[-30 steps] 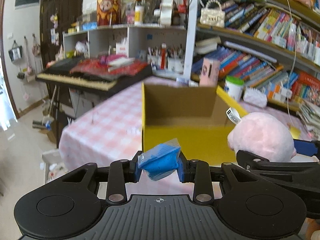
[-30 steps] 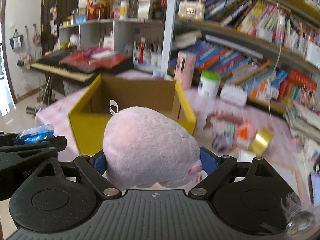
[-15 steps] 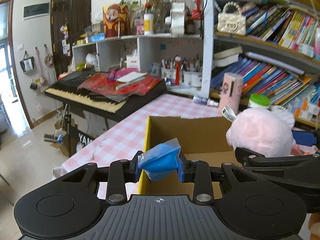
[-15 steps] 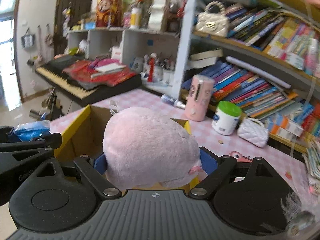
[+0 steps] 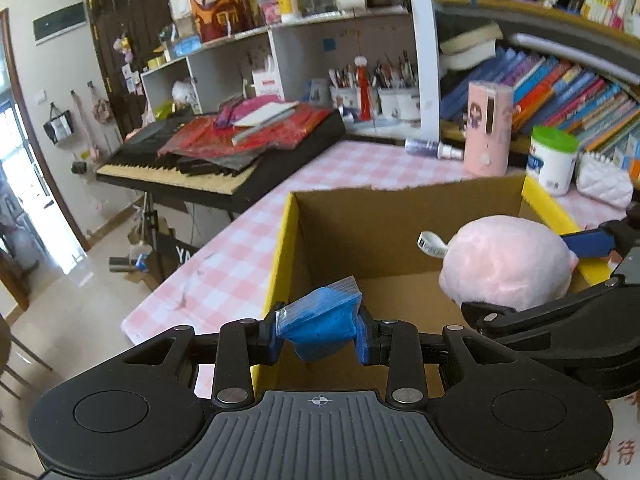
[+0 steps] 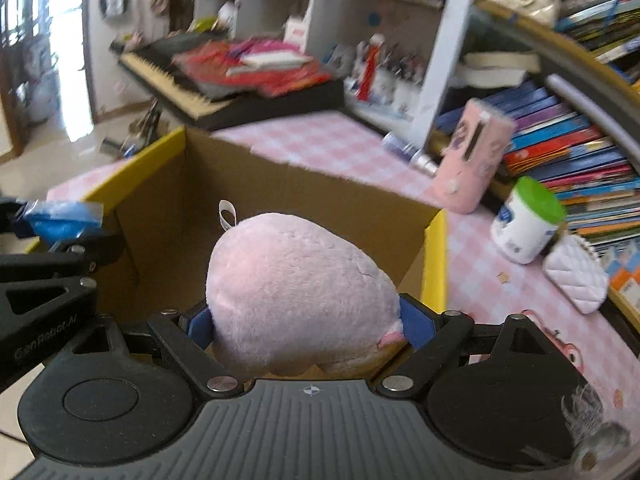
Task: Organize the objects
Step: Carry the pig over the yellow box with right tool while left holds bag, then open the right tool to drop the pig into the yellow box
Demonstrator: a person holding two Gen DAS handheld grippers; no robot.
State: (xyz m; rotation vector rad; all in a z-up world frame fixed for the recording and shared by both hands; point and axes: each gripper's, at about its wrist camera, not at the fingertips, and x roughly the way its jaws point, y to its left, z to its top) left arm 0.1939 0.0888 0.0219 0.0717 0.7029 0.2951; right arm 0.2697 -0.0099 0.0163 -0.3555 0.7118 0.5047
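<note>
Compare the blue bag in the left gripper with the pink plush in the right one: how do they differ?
The blue bag is small, crinkly plastic, pinched flat in the left gripper; the pink plush is big, round and fuzzy, bulging past the right gripper. The bag hangs near the cardboard box's left wall, the plush nearer its right wall. Both are clamped and held over the open box.
</note>
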